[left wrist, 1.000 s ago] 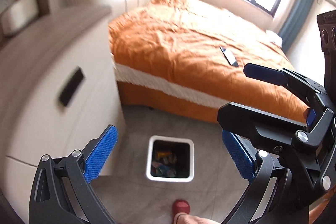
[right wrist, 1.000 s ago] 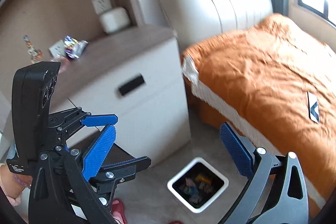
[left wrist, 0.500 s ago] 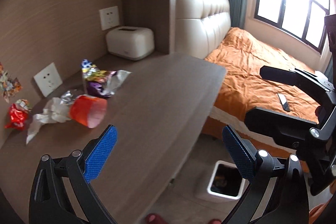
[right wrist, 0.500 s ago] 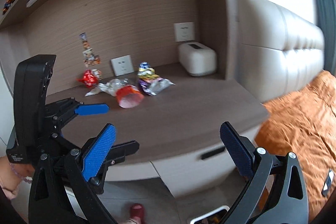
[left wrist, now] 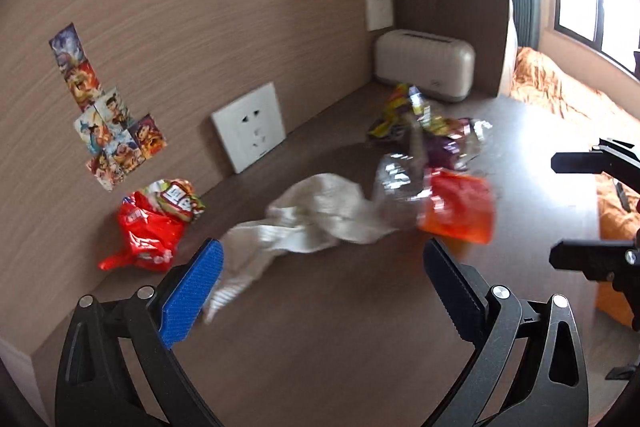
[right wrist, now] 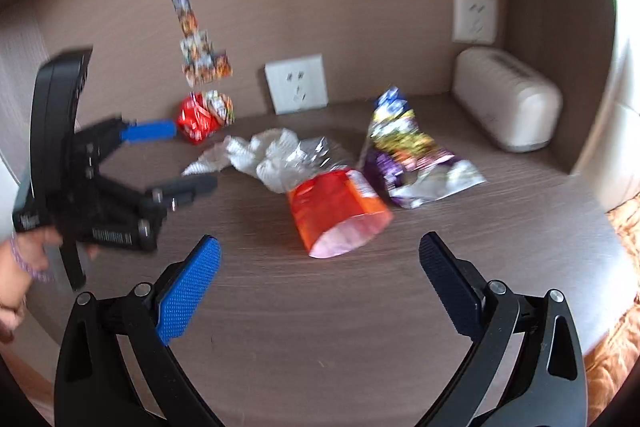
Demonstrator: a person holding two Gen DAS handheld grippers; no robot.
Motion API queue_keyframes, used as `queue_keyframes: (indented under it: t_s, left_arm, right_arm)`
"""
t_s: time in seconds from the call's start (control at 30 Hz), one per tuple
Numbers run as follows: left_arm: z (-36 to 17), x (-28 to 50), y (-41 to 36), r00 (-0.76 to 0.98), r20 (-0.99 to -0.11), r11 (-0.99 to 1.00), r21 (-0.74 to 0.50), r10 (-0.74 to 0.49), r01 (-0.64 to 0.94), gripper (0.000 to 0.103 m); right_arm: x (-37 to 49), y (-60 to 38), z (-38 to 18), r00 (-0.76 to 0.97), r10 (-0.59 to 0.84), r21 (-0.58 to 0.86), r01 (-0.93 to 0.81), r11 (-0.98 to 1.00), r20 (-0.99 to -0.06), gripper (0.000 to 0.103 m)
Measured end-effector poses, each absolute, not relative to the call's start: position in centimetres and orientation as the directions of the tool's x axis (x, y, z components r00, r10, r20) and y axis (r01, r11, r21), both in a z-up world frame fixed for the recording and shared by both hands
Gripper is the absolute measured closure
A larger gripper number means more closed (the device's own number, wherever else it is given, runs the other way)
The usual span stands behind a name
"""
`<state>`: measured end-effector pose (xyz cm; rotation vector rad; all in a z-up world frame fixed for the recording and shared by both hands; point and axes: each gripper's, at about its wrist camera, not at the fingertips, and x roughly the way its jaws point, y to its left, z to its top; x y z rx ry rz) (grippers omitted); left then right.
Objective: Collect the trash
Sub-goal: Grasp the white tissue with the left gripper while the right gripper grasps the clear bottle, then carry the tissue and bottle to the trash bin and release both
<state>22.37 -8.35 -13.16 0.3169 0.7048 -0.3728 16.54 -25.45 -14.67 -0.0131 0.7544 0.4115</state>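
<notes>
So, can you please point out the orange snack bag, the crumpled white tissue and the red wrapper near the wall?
orange snack bag (right wrist: 336, 213): right wrist view, middle of its orange face.
crumpled white tissue (left wrist: 316, 215): left wrist view, its bunched centre.
red wrapper (left wrist: 150, 231): left wrist view, its red lower body.

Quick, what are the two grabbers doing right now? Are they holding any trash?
Left gripper: open, holding nothing, above the desk.
Right gripper: open, holding nothing, facing the orange bag.
</notes>
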Motion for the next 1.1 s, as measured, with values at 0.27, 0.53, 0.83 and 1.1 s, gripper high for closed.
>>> queue_keyframes:
  t_s: [0.27,0.53,0.83,1.1]
  left_arm:
    - [-16.3,28.6,-7.3,0.663,-0.713,0.853,0.182,-0.228,0.489,0.005]
    - [-19.3,33.0,-8.9,0.527,-0.803,0.808,0.101,-0.279,0.581,0.006]
    - [-18.5,31.7,-9.6,0.497,-0.784,0.804,-0.005,-0.372,0.595,0.084]
    - [-14.6,29.0,-8.5,0.542,-0.725,0.841,-0.097,-0.426,0.532,0.084]
  right_arm:
    - [20.0,-22.8,-18.2,0.558,0.397,0.202,-0.378,0.903,-0.729,0.004]
    - [23.2,-21.4,-18.6,0.574,0.368,0.169,-0.371,0.913,-0.731,0.004]
    - [24.2,-21.8,-17.9,0.610,0.377,0.195,-0.345,0.918,-0.697,0.091]
    - [22.4,-22.4,-13.8,0.670,0.403,0.200,-0.361,0.911,-0.624,0.099]
